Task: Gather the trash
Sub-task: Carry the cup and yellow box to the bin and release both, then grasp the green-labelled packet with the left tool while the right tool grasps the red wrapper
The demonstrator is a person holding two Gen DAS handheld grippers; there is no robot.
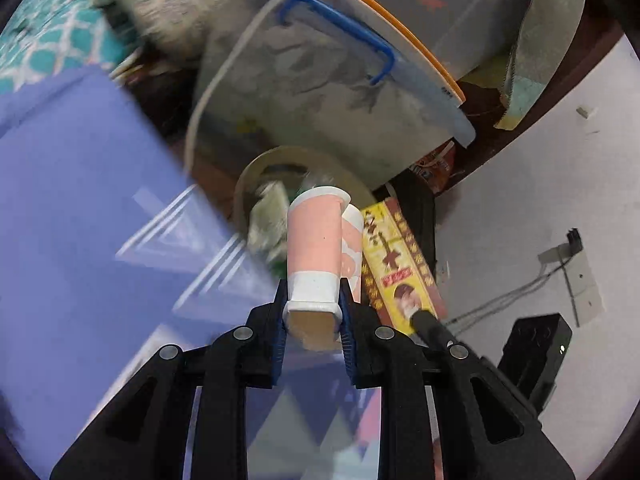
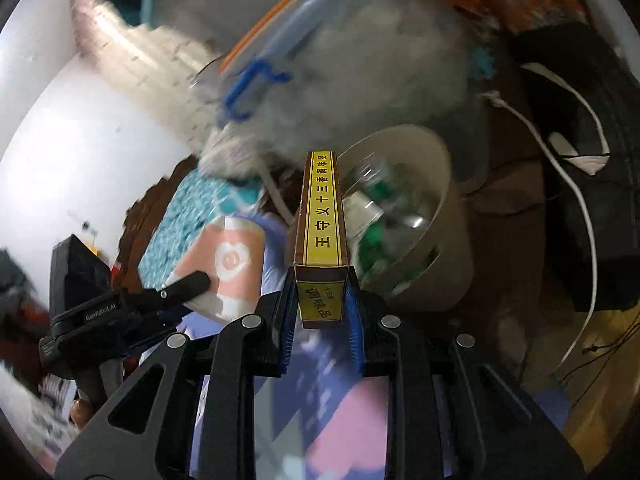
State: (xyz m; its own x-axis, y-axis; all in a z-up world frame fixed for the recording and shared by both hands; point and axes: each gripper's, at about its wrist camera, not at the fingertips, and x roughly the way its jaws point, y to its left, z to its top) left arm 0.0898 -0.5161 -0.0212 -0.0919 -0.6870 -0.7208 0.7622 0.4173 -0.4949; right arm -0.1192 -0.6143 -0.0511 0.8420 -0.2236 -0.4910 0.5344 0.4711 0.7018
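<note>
Left wrist: left tool (image 1: 312, 316) clamps pink cup (image 1: 316, 240); right tool (image 2: 320, 300) clamps yellow box (image 2: 322, 216).

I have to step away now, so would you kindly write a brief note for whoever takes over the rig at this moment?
Left gripper: shut on the flattened pink paper cup, held in the air.
Right gripper: shut on the yellow seasoning box, also in the air.
The beige trash bin sits just ahead of both grippers and already holds crumpled plastic and green scraps.
Done: both items picked up and brought near the bin.
Left: move each over the bin opening and release; then check the surroundings for more trash.
</note>
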